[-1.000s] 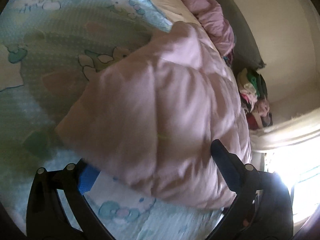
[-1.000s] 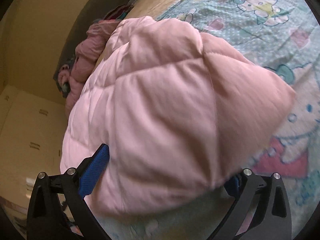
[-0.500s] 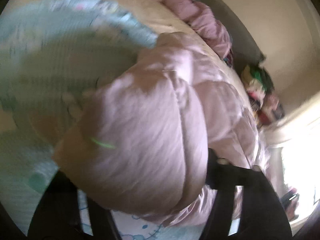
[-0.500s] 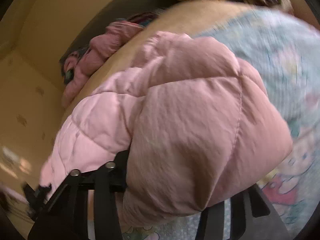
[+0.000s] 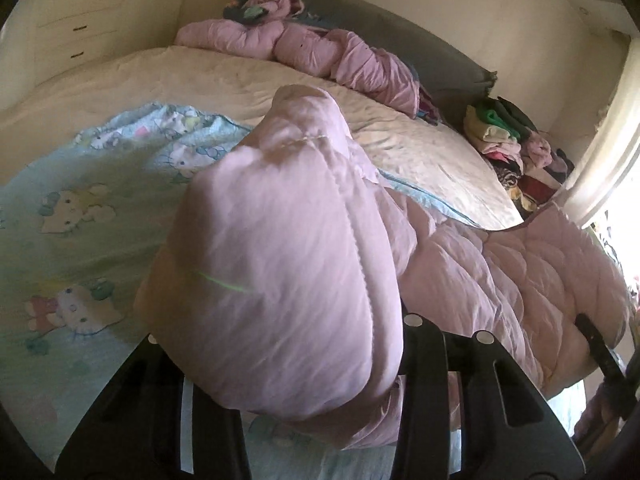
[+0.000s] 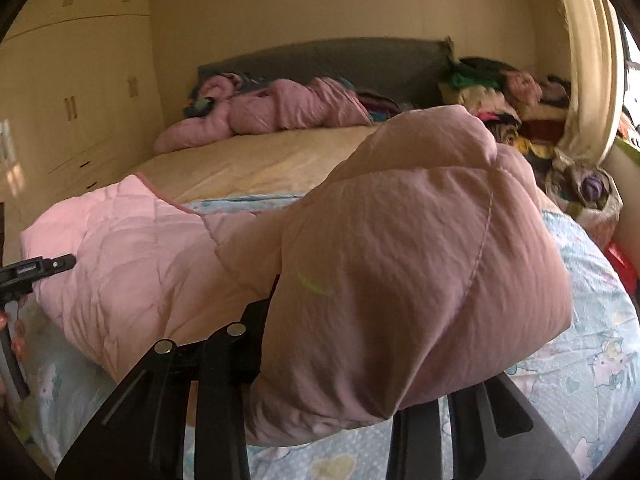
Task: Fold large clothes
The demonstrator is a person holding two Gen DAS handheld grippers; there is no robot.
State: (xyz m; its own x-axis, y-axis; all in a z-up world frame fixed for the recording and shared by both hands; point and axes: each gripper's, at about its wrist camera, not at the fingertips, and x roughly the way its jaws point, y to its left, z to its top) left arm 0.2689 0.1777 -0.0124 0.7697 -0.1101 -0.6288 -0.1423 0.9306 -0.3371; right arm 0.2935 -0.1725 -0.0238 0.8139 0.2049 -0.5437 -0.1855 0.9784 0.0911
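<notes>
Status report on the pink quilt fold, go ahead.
Left tool and right tool just closed, each clamped on a corner of the pink quilt. Corners raised off the cartoon-print sheet. Nothing in the way.

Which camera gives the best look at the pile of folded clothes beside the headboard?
The left wrist view: the pile of folded clothes sits sharp and unblocked, its green, cream and pink layers distinct. In the right wrist view the pile is blurrier, its lower part hidden behind the raised pink quilt.

bare cream mattress [image 5: 208, 80] open ahead, crumpled pink jacket [image 5: 320, 52] by headboard [image 6: 340, 60], clothes pile [image 6: 500, 96] seemingly crowding right
</notes>
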